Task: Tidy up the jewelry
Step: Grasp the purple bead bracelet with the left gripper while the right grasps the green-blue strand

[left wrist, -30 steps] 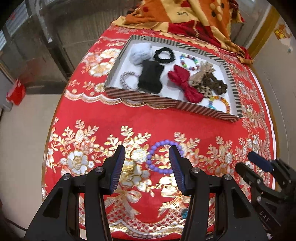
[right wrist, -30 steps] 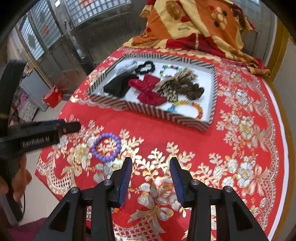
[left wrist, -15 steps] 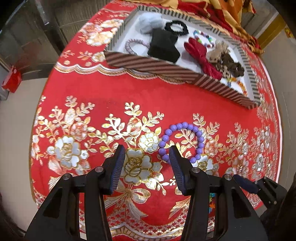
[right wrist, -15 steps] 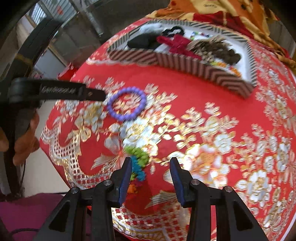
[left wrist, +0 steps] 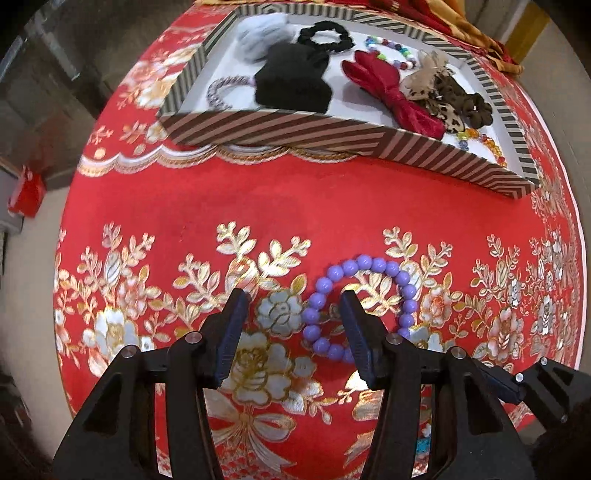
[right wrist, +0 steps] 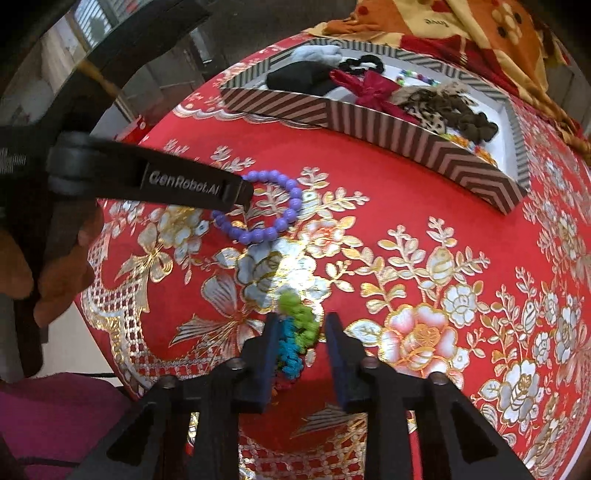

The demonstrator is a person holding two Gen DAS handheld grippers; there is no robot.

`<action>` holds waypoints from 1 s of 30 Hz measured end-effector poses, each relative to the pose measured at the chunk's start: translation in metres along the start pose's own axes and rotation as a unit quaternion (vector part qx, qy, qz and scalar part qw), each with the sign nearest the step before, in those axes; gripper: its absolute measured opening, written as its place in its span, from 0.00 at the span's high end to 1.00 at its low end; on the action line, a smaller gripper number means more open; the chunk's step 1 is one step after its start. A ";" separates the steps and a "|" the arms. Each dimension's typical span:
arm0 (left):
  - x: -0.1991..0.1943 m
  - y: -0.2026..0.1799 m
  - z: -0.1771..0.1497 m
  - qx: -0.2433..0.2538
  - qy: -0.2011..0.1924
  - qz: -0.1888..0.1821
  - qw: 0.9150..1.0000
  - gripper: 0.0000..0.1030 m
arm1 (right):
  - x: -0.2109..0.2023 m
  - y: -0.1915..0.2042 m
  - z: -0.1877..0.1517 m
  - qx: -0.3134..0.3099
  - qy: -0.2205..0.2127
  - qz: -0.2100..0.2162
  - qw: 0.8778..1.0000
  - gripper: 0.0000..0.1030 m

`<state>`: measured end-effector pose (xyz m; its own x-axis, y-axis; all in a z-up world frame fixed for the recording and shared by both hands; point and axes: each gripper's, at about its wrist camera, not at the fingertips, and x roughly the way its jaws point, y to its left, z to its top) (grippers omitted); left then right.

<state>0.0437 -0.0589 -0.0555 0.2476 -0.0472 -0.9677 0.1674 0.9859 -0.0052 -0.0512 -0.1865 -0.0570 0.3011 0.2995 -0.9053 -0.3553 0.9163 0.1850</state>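
Observation:
A purple bead bracelet (left wrist: 369, 264) lies on the red and gold tablecloth (left wrist: 295, 206). My left gripper (left wrist: 293, 323) is open just above it, with its right finger inside the ring and the ring's left arc between the fingers. In the right wrist view the left gripper's finger (right wrist: 195, 186) ends at the purple bracelet (right wrist: 275, 230). My right gripper (right wrist: 304, 341) is low over a green, blue and red knitted band (right wrist: 299, 332). Its jaws are closing around the band; the left pad touches it and a thin gap shows at the right pad.
A striped tray (left wrist: 295, 129) at the far side holds scrunchies, a red bow (left wrist: 384, 86), a black cloth and bead bracelets. A patterned blanket (right wrist: 443, 26) lies behind the tray (right wrist: 369, 122). A person's hand (right wrist: 62, 269) holds the left gripper beyond the table's left edge.
Both grippers have come down close to the cloth. The left one now straddles the purple bracelet's edge. The right jaws have narrowed around the coloured band.

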 end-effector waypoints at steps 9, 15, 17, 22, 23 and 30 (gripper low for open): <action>0.001 0.001 0.008 0.005 -0.005 -0.047 0.999 0.91 | -0.012 -0.021 -0.002 0.035 -0.008 0.021 0.999 0.87; -0.008 0.004 0.006 -0.008 -0.002 -0.067 0.998 0.92 | -0.034 -0.025 0.004 0.042 -0.035 0.035 0.998 0.87; -0.016 0.005 0.006 -0.011 -0.007 -0.072 0.997 0.92 | -0.041 -0.028 0.005 0.045 -0.044 0.038 0.997 0.87; -0.036 0.001 0.011 -0.006 -0.024 -0.084 0.996 0.92 | -0.054 -0.036 0.008 0.054 -0.058 0.040 0.996 0.87; -0.041 0.002 0.012 -0.004 -0.028 -0.085 0.996 0.93 | -0.056 -0.037 0.009 0.055 -0.062 0.040 0.996 0.87; -0.042 0.008 0.014 -0.005 -0.032 -0.078 0.996 0.93 | -0.067 -0.044 0.015 0.063 -0.077 0.038 0.994 0.87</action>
<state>0.0480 -0.0510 -0.0114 0.2791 -0.2102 -0.9370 0.2002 0.9670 -0.1573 -0.0422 -0.2428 0.0015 0.4120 0.3979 -0.8197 -0.2713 0.9124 0.3065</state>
